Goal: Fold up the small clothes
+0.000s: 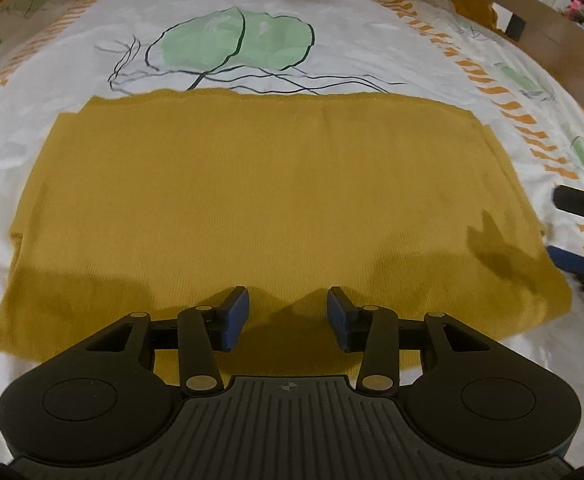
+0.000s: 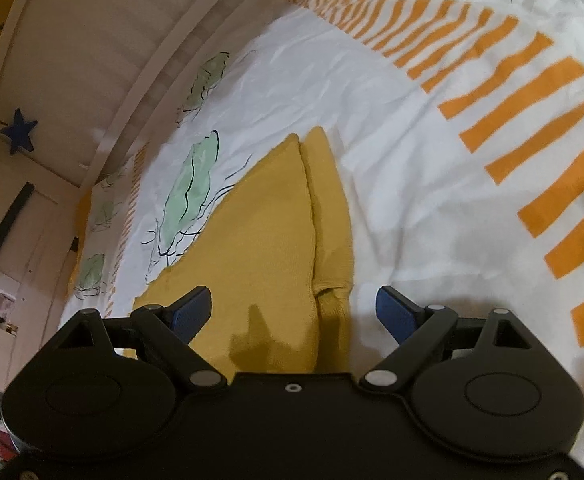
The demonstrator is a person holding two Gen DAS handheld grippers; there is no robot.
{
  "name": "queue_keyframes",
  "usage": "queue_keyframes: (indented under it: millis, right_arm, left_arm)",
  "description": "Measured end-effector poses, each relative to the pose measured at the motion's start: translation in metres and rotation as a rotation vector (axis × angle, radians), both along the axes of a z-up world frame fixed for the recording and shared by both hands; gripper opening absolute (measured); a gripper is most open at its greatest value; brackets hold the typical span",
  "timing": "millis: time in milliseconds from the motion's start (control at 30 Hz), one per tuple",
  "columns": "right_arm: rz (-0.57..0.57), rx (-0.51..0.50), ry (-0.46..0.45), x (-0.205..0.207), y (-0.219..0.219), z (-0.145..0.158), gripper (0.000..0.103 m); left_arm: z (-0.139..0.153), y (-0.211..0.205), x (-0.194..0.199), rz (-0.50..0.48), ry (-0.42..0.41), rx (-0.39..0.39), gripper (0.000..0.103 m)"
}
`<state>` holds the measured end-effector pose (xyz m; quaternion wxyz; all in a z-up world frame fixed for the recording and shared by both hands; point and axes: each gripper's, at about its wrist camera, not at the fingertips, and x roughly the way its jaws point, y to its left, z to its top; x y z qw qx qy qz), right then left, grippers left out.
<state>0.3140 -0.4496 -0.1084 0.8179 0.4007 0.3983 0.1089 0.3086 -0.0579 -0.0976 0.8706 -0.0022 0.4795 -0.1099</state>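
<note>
Beneath both spread, empty grippers (left gripper (image 1: 287, 318), right gripper (image 2: 294, 314)) lies the folded mustard garment (image 1: 251, 208).

No text, label, brand name or number could be read anywhere in either wrist view. The only sign was a small round crosshair mark (image 1: 287, 387) moulded into the ribbed body of the left gripper (image 1: 287, 312), behind the gap between its parted jaws; whether it was a logo could not be told
</note>
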Motion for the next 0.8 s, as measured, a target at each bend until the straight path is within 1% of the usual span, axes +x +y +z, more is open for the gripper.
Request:
queue_keyframes:
  millis: [67, 167, 267, 367, 533, 667, 733, 800]
  right_arm:
    - [-0.005, 0.030, -0.004, 0.005, -0.002, -0.005, 0.092]
    - [-0.006, 0.061, -0.034, 0.014, -0.002, -0.012, 0.095]
    - [0.002, 0.063, -0.078, 0.019, 0.001, -0.016, 0.098]
    - [0.036, 0.025, -0.118, 0.020, 0.010, -0.015, 0.103]
    - [0.059, -0.031, -0.161, 0.018, 0.018, -0.014, 0.103]
    - [0.069, -0.067, -0.192, 0.018, 0.023, -0.016, 0.103]
    - [0.084, -0.119, -0.220, 0.016, 0.030, -0.016, 0.103]
    - [0.101, -0.183, -0.252, 0.013, 0.038, -0.017, 0.103]
  left_arm:
    - [0.001, 0.006, -0.005, -0.003, 0.005, -0.016, 0.042]
    - [0.001, 0.018, -0.011, 0.000, 0.017, -0.046, 0.042]
    - [0.002, 0.028, -0.016, 0.008, 0.027, -0.075, 0.042]
    - [0.003, 0.038, -0.021, 0.002, 0.034, -0.084, 0.042]
    - [0.003, 0.053, -0.030, -0.006, 0.042, -0.103, 0.042]
    - [0.000, 0.060, -0.030, -0.007, 0.048, -0.131, 0.042]
    - [-0.001, 0.059, -0.029, -0.004, 0.048, -0.129, 0.042]
    - [-0.001, 0.056, -0.030, -0.010, 0.040, -0.111, 0.042]
